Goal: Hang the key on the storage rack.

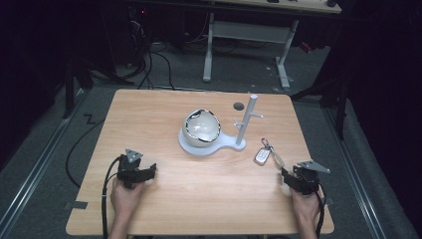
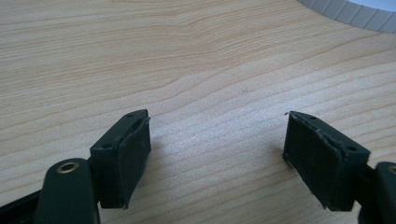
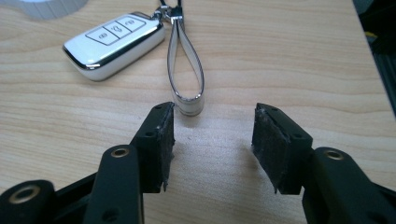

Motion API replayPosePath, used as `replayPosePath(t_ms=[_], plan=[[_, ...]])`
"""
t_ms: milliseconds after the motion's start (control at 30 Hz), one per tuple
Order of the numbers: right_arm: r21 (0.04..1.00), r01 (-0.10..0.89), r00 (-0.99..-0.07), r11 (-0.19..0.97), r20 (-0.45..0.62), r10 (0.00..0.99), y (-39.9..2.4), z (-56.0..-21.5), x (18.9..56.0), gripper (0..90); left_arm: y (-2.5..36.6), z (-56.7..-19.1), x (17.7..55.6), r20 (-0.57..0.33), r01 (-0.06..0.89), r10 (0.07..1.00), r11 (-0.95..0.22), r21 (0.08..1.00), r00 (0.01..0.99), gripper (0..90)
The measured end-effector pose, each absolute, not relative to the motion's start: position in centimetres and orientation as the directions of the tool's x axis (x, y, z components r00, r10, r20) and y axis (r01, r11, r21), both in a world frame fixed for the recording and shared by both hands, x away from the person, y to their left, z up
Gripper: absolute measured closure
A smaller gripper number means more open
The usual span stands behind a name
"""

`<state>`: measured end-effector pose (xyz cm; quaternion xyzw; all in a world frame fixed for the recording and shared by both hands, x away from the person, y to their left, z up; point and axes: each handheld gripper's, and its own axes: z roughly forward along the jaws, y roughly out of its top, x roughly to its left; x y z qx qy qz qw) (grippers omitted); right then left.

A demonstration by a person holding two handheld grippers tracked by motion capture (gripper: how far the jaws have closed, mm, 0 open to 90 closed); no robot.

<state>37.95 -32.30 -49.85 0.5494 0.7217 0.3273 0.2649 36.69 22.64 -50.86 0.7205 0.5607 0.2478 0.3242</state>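
White stand [image 1: 209, 144] beside key fob [image 1: 262, 156]

White, chrome-edged key fob [image 3: 113, 43], pale strap [image 3: 186, 79], light wood-grain table [image 3: 289, 60], black grippers [image 3: 212, 140].

Glossy plastic key fob [image 3: 114, 44], matt wood table [image 3: 289, 56].

overhead, facing forward-down | gripper cameras close, low | shared: table [image 1: 199, 189]
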Motion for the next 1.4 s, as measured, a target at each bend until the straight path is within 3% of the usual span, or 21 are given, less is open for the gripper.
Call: replayPosePath(t_ms=[567,867,1400], plan=[[0.804,0.569,-0.264,0.170,-0.017,0.964,-31.7,-47.8,37.7,50.6,22.6,-50.9,36.7,-0.008,0.647,0.968,-0.161,0.745,0.249,23.2],[0.813,0.553,-0.291,0.180,-0.014,0.957,-30.8,-46.6,39.5,53.0,22.7,-50.9,36.7,-0.009,0.647,0.968,-0.161,0.745,0.251,23.2],[0.762,0.607,-0.310,0.227,-0.037,0.950,-29.2,-47.3,43.4,58.9,22.7,-50.9,36.7,-0.013,0.647,0.968,-0.158,0.746,0.251,23.3]])
